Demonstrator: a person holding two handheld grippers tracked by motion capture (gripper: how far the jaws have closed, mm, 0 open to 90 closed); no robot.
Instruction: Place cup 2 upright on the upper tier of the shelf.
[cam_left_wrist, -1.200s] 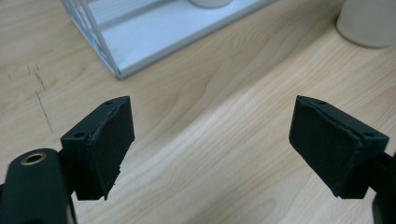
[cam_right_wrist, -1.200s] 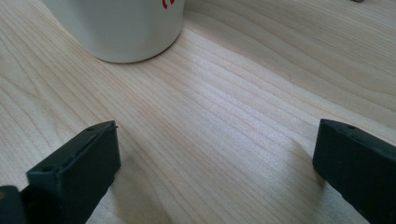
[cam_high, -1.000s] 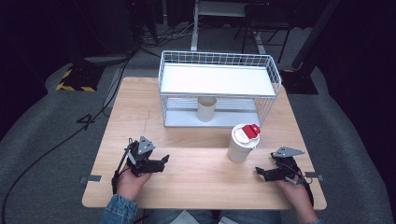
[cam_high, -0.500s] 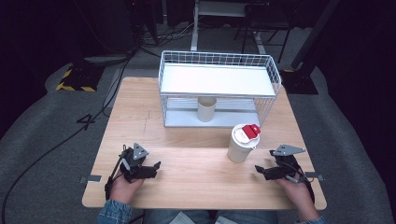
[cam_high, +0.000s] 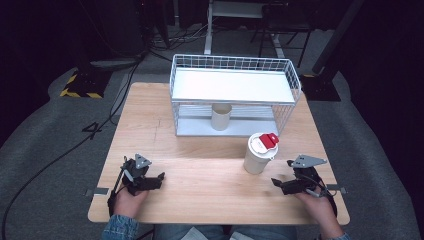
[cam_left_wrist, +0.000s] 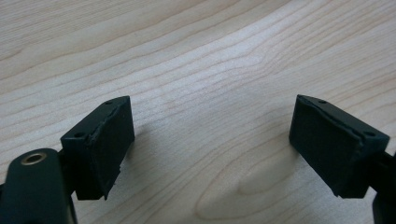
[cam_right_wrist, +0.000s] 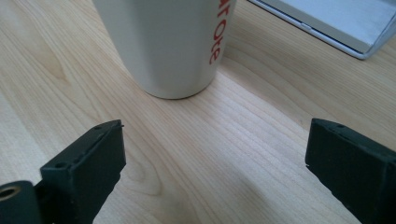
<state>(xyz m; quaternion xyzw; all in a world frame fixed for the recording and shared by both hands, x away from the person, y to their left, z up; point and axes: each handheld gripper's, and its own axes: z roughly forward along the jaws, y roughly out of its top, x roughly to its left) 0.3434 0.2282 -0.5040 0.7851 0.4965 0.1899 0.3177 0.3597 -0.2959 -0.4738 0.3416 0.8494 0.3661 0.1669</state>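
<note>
A white paper cup (cam_high: 259, 154) with a white lid and a red tab stands on the wooden table (cam_high: 210, 150), right of centre. In the right gripper view the cup (cam_right_wrist: 168, 46) shows red lettering and stands just ahead of the jaws. My right gripper (cam_high: 278, 186) is open and points left towards the cup without touching it. Its jaws have just been opening, with nothing between them (cam_right_wrist: 215, 158). At the front left my left gripper (cam_high: 159, 181) sits low over bare wood. It is open and empty (cam_left_wrist: 210, 140).
A white wire rack (cam_high: 235, 95) with a flat top shelf stands at the back of the table. A small beige cup (cam_high: 221, 116) sits under that shelf. The rack's base plate (cam_right_wrist: 336, 23) lies behind the paper cup. Dark floor and cables surround the table.
My left hand has sunk and drawn back towards the front left of the table. The right hand has barely shifted. The cup has not moved.
</note>
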